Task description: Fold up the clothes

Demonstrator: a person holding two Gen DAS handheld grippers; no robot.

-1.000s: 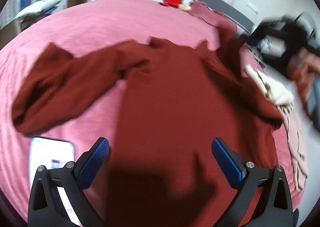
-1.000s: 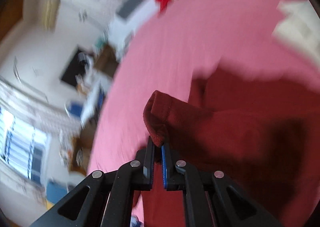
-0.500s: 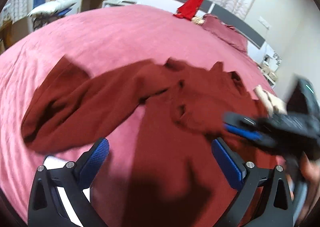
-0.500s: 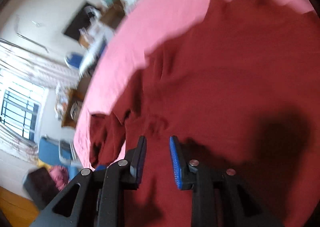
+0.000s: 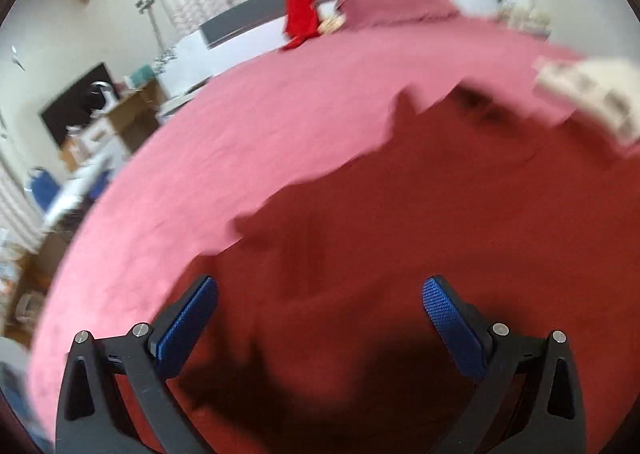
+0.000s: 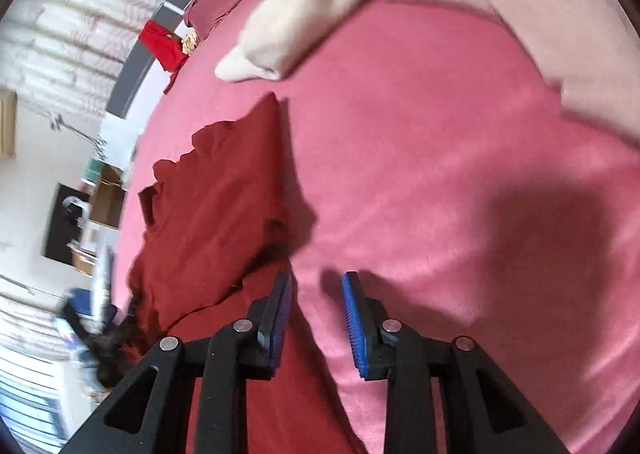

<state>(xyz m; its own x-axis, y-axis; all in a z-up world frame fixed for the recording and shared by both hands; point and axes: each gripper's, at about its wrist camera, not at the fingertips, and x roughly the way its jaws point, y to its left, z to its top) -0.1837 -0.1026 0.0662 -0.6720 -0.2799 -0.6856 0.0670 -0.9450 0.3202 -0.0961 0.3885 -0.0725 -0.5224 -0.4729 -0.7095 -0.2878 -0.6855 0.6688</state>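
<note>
A dark red long-sleeved garment (image 5: 440, 213) lies spread on the pink bed cover (image 5: 280, 113). In the left wrist view my left gripper (image 5: 320, 286) hangs wide open over the garment, with only flat cloth under the gap. In the right wrist view the garment (image 6: 216, 193) lies folded over itself at the left. My right gripper (image 6: 317, 280) hovers at its right edge, mostly over the bare bed cover (image 6: 440, 153). Its jaws are opening, a narrow gap shows, and nothing is between them.
A cream garment (image 6: 312, 13) lies on the bed beyond the red one, also seen as a cream garment (image 5: 592, 93) at the right. A bright red cloth (image 5: 300, 13) hangs on the grey headboard. Desks and clutter stand left of the bed.
My right gripper let go of the red cuff, parted its jaws and swept to the garment's right edge. The left view swung across the garment; the white phone is out of sight.
</note>
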